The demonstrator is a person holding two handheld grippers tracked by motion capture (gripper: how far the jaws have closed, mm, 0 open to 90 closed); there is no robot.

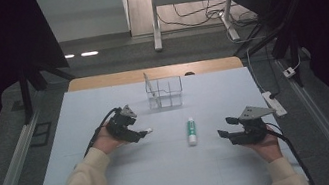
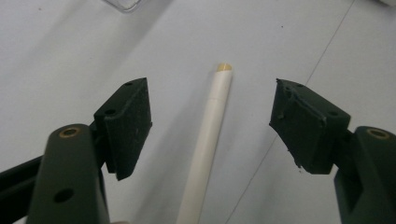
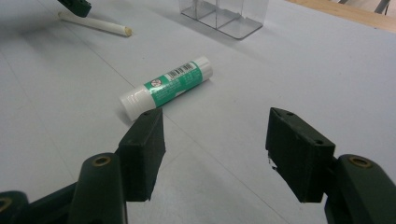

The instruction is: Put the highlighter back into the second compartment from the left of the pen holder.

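— Black jaws are standing wide apart on the left tool [image 2: 212, 121], gripping nothing; a white stick [image 2: 205, 149] is lying flat on the counter [image 2: 70, 56] in the gap between them, touching neither pad.

— Is the right tool [image 3: 215, 144] doing the same?

— Its jaws are also gaping, released. A green-and-white glue stick [image 3: 168, 84] is lying on its side just ahead of them, its near white end sitting just past the left jaw's tip, clear of both pads.

— How much room is showing around those things?

— From the high view, the left tool [image 1: 130, 128] is hovering left of centre and the right tool [image 1: 239, 128] is sitting near the right edge of the counter [image 1: 166, 173], well apart from each other. The glue stick [image 1: 191, 131] is lying between them, with bare pale surface spreading all around it. The stick's tip [image 1: 147, 131] is poking out just past the left tool.

— And farther back?

— A clear plastic box [image 1: 165, 92] with compartments is standing upright towards the far edge, well apart from both tools. Behind it a wooden strip [image 1: 100, 81] is running along the counter's back edge.
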